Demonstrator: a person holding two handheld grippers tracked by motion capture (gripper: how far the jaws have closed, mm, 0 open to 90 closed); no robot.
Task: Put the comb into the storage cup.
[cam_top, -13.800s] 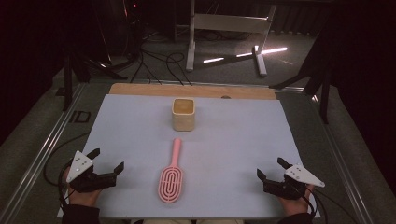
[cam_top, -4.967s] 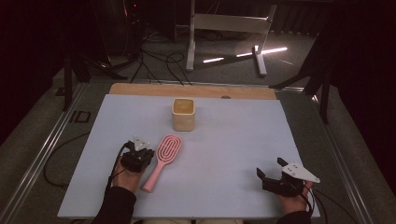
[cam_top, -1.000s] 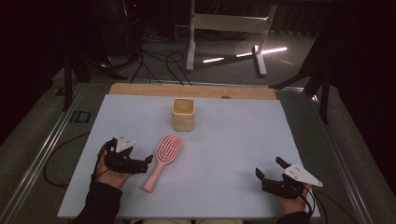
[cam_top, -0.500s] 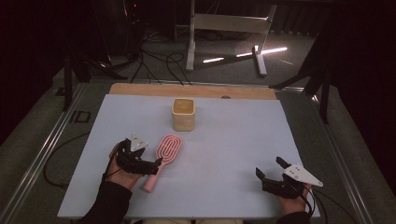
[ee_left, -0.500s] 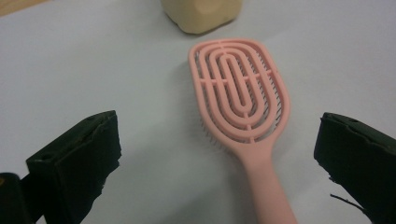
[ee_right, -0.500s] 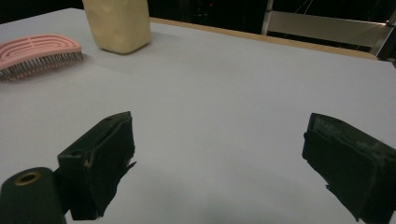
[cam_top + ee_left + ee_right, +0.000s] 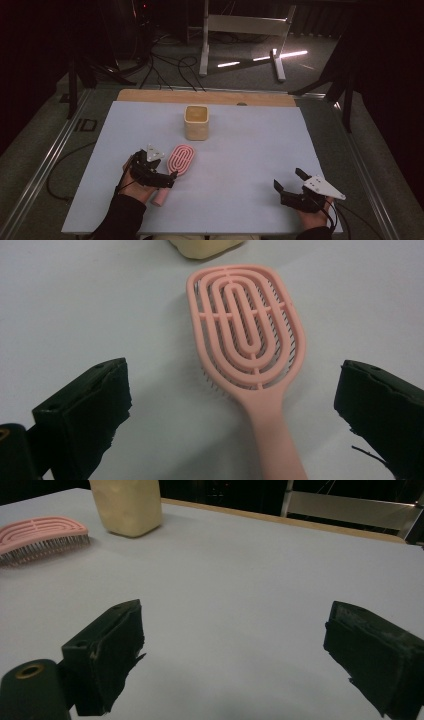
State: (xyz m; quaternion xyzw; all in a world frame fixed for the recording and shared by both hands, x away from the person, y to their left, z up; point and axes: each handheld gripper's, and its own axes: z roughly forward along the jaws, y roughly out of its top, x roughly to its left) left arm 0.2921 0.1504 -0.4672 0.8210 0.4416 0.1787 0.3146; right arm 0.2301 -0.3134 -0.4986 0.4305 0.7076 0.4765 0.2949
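Pale blue-white table top (image 7: 250, 150), wooden strip at far edge; dark room beyond, floor cables, metal stand. Left gripper (image 7: 162, 176) over brush handle, hand under it, forearm in from near edge. Jaws wide apart, nothing gripped; pink hairbrush (image 7: 250, 335) lies flat between them, handle toward camera, head beyond tips. Right gripper (image 7: 295, 192) rests near front right corner, jaws wide, empty. One brush, one cream cup (image 7: 196, 122) past brush head, two grippers.

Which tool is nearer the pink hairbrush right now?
Left. The left tool straddles the pink hairbrush handle, open; the right tool rests open far across the table's near right corner.
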